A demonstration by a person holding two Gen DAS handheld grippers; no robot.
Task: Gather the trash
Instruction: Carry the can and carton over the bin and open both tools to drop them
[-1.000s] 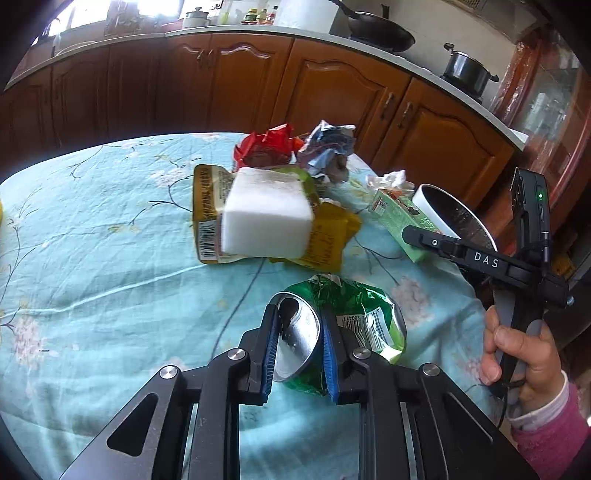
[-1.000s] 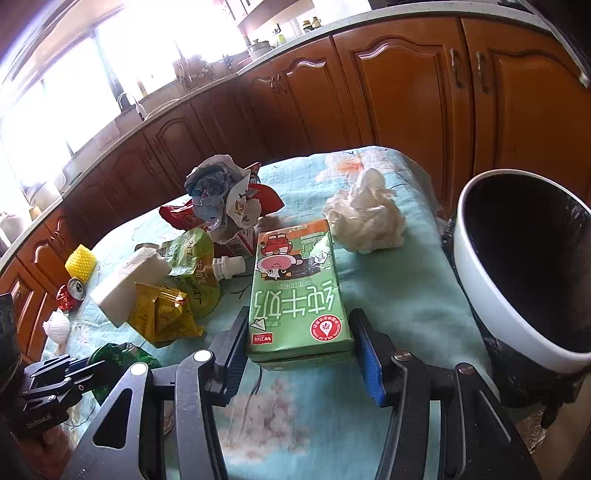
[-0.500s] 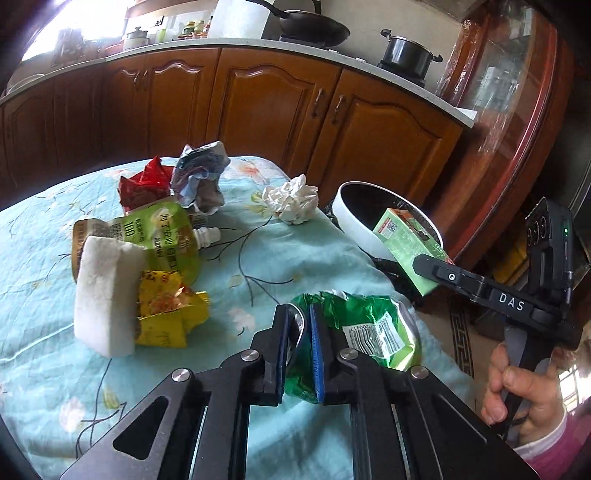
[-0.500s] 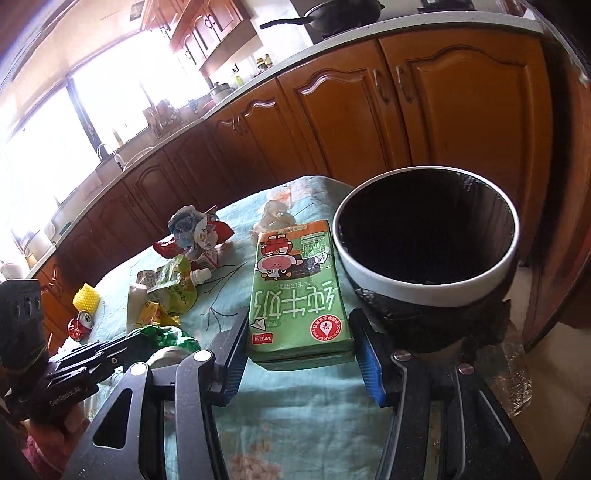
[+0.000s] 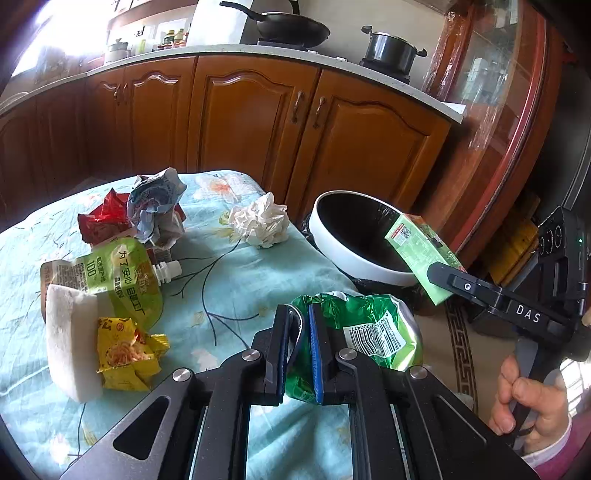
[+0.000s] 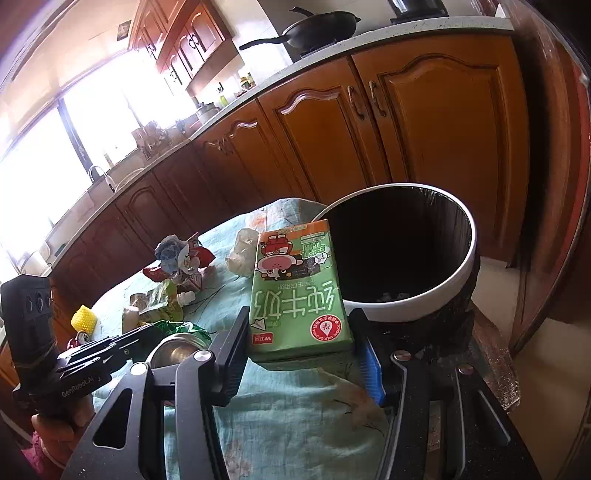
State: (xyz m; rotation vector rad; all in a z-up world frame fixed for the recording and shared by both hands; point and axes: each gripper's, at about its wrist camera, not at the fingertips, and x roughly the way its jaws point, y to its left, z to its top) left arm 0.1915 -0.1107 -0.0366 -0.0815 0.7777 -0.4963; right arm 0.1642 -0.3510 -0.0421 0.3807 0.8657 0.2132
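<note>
Both loads have swung over from the surface (image 5: 236,280) toward the trash bin (image 6: 417,314): left tongs (image 5: 300,343) clenched on the green snack bag (image 5: 373,332), right tongs (image 6: 301,347) clamping the milk carton (image 6: 295,291) just before the rim, ready to drop.

wooden cabinets (image 5: 255,122), black pan (image 5: 291,27), lidded pot (image 5: 388,51); floral tablecloth (image 5: 240,273)

Home kitchen, wooden cabinets (image 5: 255,122) under a pale countertop (image 5: 332,59), wok (image 5: 291,27), pot (image 5: 389,51), sink tap (image 6: 98,173), bright window (image 6: 40,177)
</note>
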